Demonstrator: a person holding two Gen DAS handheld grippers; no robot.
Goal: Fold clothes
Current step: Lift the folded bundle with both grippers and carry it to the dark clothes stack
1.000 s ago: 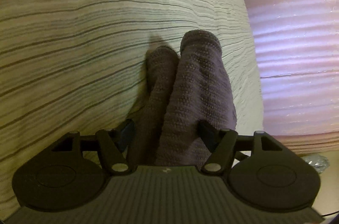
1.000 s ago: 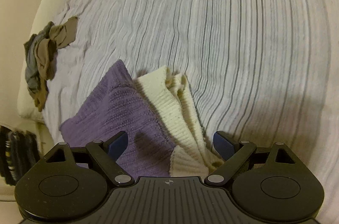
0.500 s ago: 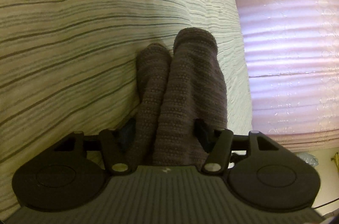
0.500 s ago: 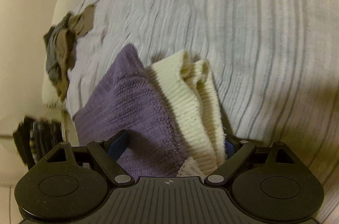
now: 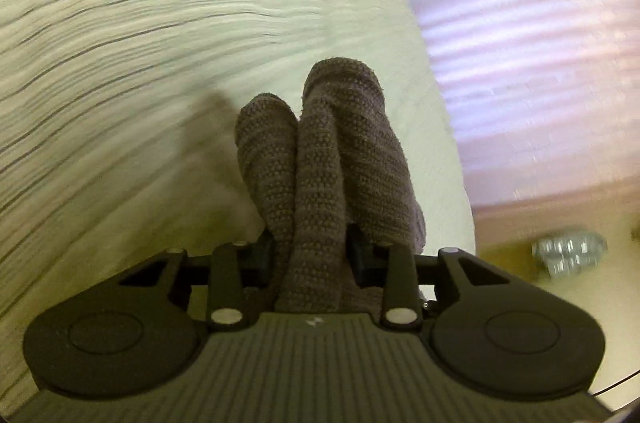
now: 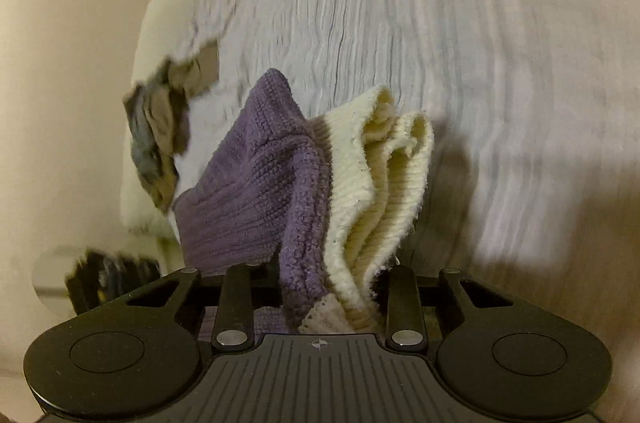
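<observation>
Left hand-held gripper (image 5: 312,255) pinched tight on the toe end of the knit socks (image 5: 324,159), both dark purplish-brown tubes squeezed together between the pads and poking forward over the bed. Right hand-held gripper (image 6: 328,287) also clamped down, this time on the other end of the purple-and-cream socks (image 6: 304,179): purple knit bunched on the left, cream ribbed cuffs (image 6: 384,167) fanned open on the right, held up off the covers. Underneath, striped bedspread (image 6: 440,23), pale with thin dark lines, kinda motion-blurred. Off to the left in the right wrist view, crumpled grey and tan clothes pile (image 6: 160,139) sitting near the bed edge, well apart from the socks. In the left wrist view, pinkish curtain (image 5: 528,43) beyond the mattress edge, plus something shiny and crinkly (image 5: 568,255) down low on the floor, too blurry to tell what.
</observation>
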